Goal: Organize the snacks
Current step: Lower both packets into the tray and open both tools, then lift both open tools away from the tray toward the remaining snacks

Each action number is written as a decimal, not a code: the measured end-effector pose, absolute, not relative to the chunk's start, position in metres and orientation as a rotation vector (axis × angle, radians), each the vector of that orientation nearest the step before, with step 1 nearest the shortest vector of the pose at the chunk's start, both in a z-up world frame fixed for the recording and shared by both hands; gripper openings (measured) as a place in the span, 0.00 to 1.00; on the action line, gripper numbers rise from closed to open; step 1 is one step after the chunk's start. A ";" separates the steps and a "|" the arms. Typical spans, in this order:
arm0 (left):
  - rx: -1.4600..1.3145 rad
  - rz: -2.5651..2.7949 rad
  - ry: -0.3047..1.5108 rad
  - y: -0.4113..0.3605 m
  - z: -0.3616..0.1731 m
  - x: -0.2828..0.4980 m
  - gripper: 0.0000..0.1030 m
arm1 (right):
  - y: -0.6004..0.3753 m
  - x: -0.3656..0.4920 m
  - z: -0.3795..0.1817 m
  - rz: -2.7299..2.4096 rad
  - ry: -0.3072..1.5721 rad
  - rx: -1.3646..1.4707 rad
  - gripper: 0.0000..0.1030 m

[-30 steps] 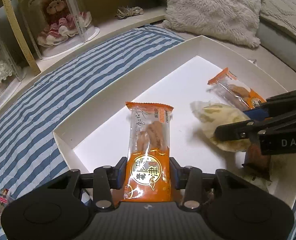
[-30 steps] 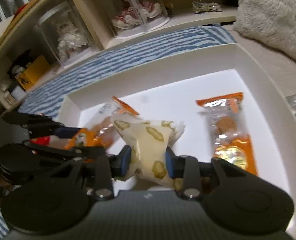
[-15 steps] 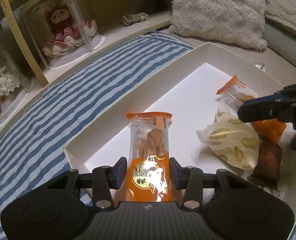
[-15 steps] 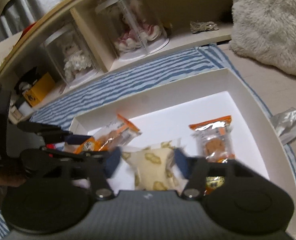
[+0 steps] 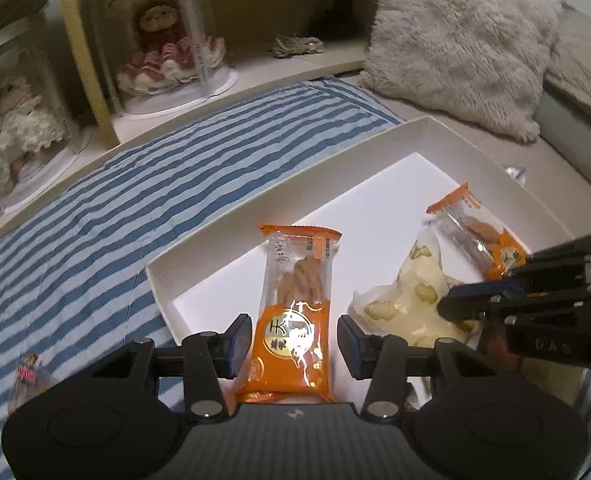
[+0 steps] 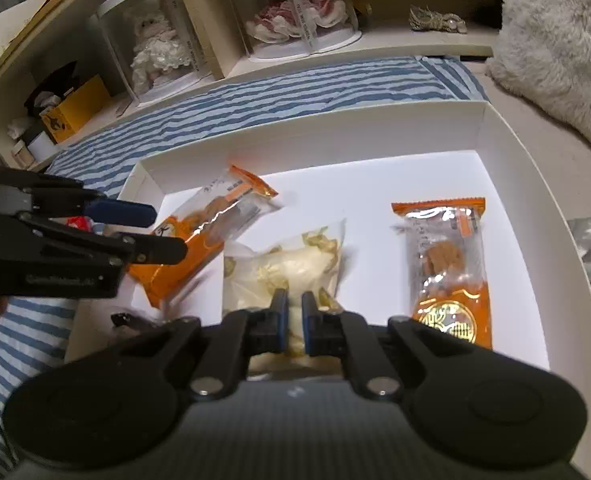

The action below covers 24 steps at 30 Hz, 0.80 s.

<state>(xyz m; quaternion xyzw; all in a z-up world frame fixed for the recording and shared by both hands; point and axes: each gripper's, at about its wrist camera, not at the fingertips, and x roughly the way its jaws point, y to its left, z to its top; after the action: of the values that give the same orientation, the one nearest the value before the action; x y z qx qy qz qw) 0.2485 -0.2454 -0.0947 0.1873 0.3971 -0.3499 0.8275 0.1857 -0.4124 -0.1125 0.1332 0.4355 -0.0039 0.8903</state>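
- Two snacks sit at your grippers. Left wrist view: your left gripper [image 5: 294, 340] stands wide, pads clear of the orange cracker packet [image 5: 295, 312] between them; its long axis runs straight ahead, over the white tray [image 5: 279, 200] corner.
- Right wrist view: your right gripper [image 6: 290, 320] pinches the pale crinkled yellow-print pouch [image 6: 291, 264] mid-tray; a second orange packet [image 6: 447, 264] lies just beside it.

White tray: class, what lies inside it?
Inside the white tray: two orange snack packets and a cream packet pinched by the right gripper. Its near edge is hidden by the grippers.
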 end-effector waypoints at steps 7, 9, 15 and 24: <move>0.344 -0.723 0.851 -0.235 -0.083 0.230 0.56 | -0.410 0.168 -0.096 -0.019 0.904 0.261 0.40; 0.332 -0.718 0.854 -0.232 -0.080 0.224 0.62 | -0.409 0.162 -0.090 -0.020 0.888 0.244 0.49; 0.316 -0.687 0.846 -0.218 -0.070 0.203 0.72 | -0.410 0.144 -0.075 -0.041 0.866 0.213 0.68; 0.274 -0.628 0.837 -0.189 -0.061 0.181 1.00 | -0.404 0.124 -0.059 -0.061 0.838 0.165 0.90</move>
<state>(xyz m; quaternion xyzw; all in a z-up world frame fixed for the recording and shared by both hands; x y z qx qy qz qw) 0.1805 -0.1892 -0.0606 0.1306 0.3986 -0.2987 0.8572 0.1235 -0.4043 -0.0589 0.0798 0.4063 -0.0296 0.9098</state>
